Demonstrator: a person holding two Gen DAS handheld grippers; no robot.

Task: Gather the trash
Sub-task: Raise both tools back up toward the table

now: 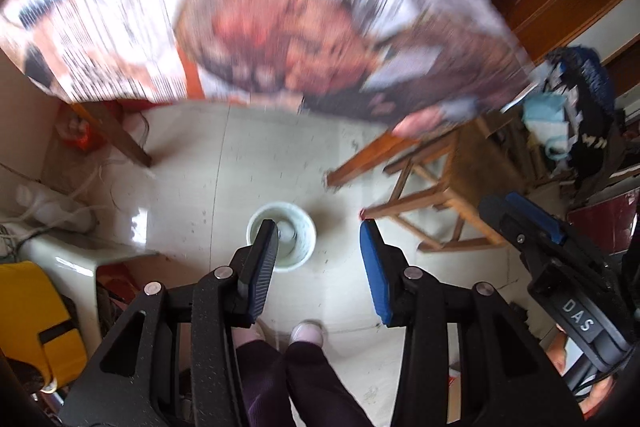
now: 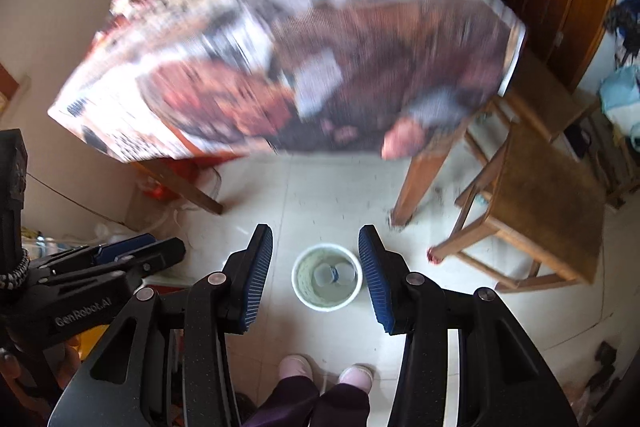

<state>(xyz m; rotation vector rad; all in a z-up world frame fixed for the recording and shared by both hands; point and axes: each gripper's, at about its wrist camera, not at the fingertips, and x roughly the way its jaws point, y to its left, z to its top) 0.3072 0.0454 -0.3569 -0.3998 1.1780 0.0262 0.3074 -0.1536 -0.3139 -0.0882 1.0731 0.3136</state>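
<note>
Both grippers, left gripper (image 1: 318, 227) and right gripper (image 2: 316, 231), are held apart, empty, above the bin (image 2: 327, 277); table (image 2: 280, 67) trash is best approached squarely.

standing on the floor (image 2: 320, 211) below both grippers: a bin (image 2: 327, 277), with small containers (image 2: 334, 274) lying inside. just before the bin, nearer the cameras, a person's two feet (image 2: 326, 373). beyond the bin, a table (image 2: 288, 67) on legs, covered by a printed sheet and crowded at its far end. right of the bin, beside the table's right leg, a stool (image 2: 532, 211). seen from the left wrist, bin (image 1: 282, 235) behind the left finger.
</note>
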